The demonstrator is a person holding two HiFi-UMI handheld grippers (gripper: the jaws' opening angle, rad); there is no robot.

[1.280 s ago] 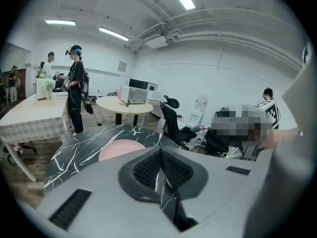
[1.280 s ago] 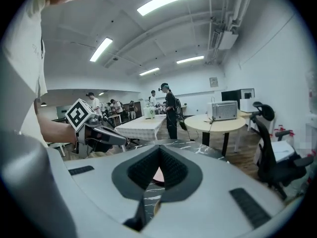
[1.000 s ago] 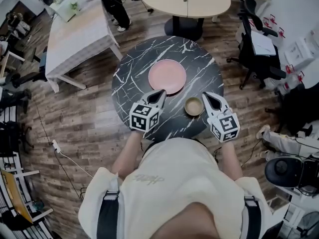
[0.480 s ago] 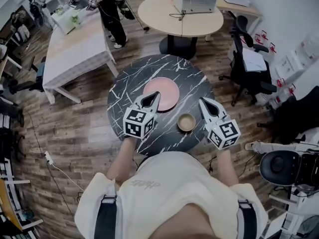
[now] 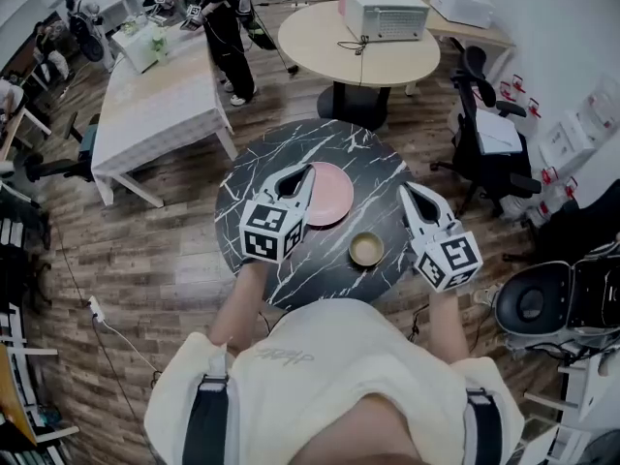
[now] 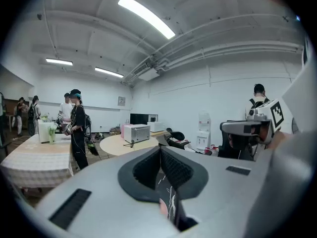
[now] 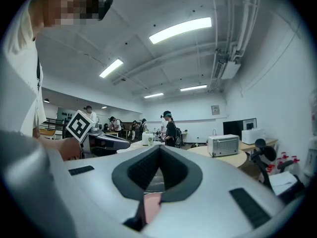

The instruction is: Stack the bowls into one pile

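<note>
Pink bowl (image 5: pixel 331 197), wide and shallow, lies on the black marbled counter (image 5: pixel 320 148), below and just to the right of the tips of the left gripper's (image 5: pixel 306 170) jaws. A small tan bowl (image 5: pixel 366 249) stands apart from it, between the two grippers, nearer the right gripper (image 5: pixel 408 189) and back from its jaws' tips. Both pairs of jaws are clenched with nothing between them, raised above the counter.

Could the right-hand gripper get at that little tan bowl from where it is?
Probably yes. The tan bowl sits alone on the black table, close to the right gripper, with nothing between them; the pink dish lies apart. The jaws are together, so they would have to open first.
</note>
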